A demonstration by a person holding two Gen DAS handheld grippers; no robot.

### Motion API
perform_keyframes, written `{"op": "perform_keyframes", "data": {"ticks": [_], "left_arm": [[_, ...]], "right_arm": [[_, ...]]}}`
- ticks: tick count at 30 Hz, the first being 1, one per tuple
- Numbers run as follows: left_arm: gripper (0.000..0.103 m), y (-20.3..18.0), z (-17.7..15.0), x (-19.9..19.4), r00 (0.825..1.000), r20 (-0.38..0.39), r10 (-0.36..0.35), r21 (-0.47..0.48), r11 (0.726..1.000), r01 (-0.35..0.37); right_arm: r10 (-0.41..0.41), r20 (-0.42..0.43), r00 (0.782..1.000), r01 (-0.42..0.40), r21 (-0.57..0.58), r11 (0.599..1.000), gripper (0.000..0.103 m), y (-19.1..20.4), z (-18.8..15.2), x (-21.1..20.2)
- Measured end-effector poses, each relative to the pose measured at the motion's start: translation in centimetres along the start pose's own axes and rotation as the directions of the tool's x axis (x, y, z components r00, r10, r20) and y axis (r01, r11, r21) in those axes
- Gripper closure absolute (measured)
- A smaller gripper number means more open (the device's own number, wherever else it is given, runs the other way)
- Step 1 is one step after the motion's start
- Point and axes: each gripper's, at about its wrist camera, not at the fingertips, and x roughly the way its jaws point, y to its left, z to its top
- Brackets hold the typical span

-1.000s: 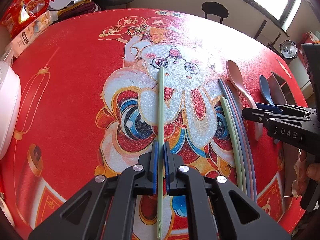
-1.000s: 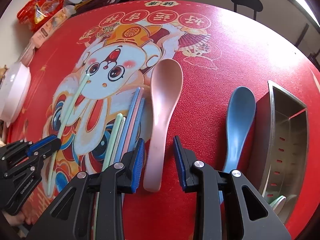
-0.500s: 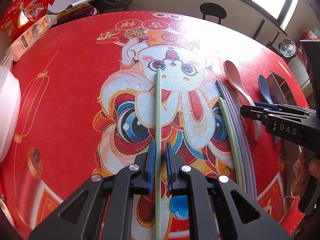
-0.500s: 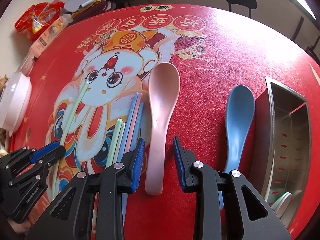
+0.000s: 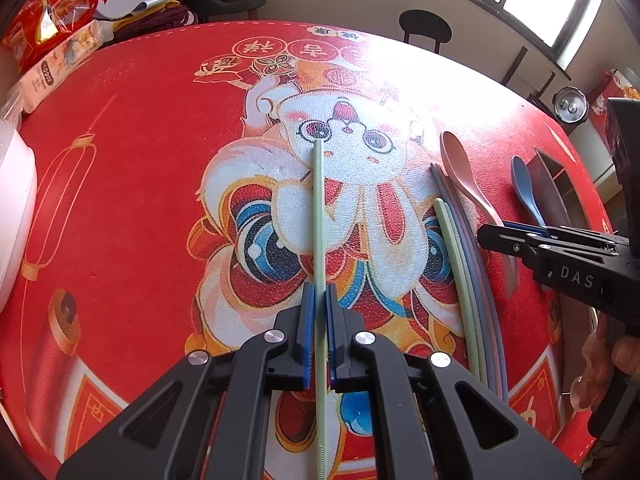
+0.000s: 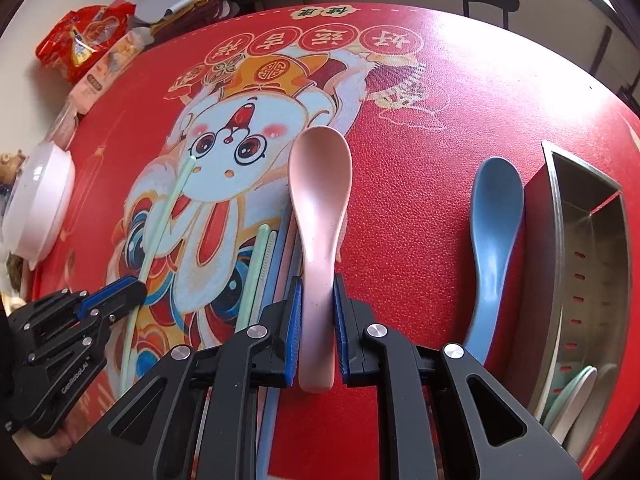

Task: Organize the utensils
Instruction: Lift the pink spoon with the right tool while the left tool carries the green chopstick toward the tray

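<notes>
Green chopstick [image 5: 319, 216] lies on the worktop [image 5: 140, 184], centre of the left wrist frame; long axis runs near-vertical in frame, far tip up on the printed rabbit's face, near end passing down between the fingers of the left gripper [image 5: 319, 300]. Blue pads sit tight against both sides of it: clenched on the chopstick.

Pink spoon [image 6: 318, 216] lies centre in the right wrist frame, bowl toward the top, handle running down into the right gripper [image 6: 318, 292]. Pads press the handle on both sides: grasping it.

Left of the spoon, a bundle of chopsticks [image 6: 264, 264], green, pink and blue, lies side by side, roughly parallel to the spoon. Blue spoon [image 6: 494, 232] rests to the right, bowl up, just beside the wall of a steel holder [image 6: 554, 240] at the right edge; pale spoon handles show in its lower compartment.

Worktop is covered in a red cloth with a cartoon rabbit, lanterns and gold characters. White dish [image 6: 38, 200] at left edge; red snack bag [image 5: 52, 12] and a packet in the upper left. Beyond: black chair [image 5: 425, 28], bright windows upper right, metal pot [image 5: 570, 106] at far right.
</notes>
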Motion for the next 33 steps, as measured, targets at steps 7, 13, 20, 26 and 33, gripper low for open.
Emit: {"op": "perform_keyframes", "data": {"ticks": [7, 13, 20, 26, 33], "left_arm": [[0.097, 0.7, -0.8, -0.7, 0.999, -0.008, -0.049, -0.046, 0.998, 0.049], [0.097, 0.6, -1.2, -1.9, 0.997, -0.002, -0.08, -0.048, 0.996, 0.08], [0.097, 0.1, -1.4, -2.8, 0.995, 0.01, -0.099, -0.05, 0.994, 0.1], [0.097, -0.3, -1.0, -3.6, 0.994, 0.029, -0.106, -0.036, 0.994, 0.107], [0.097, -0.6, -1.3, -3.7, 0.994, 0.023, -0.11, -0.032, 0.993, 0.111]], "right_arm": [[0.019, 0.017, 1.0, -0.019, 0.029, 0.999, 0.088, -0.4, -0.8, -1.0], [0.056, 0.043, 0.998, -0.058, 0.061, 0.996, 0.088, -0.8, -1.6, -2.4], [0.079, 0.069, 0.994, -0.082, 0.053, 0.995, 0.088, -0.6, -2.4, -3.7], [0.08, 0.096, 0.992, -0.085, 0.047, 0.995, 0.088, -0.7, -2.6, -4.9], [0.057, 0.034, 0.998, -0.059, 0.05, 0.997, 0.088, -1.0, -3.3, -3.7]]}}
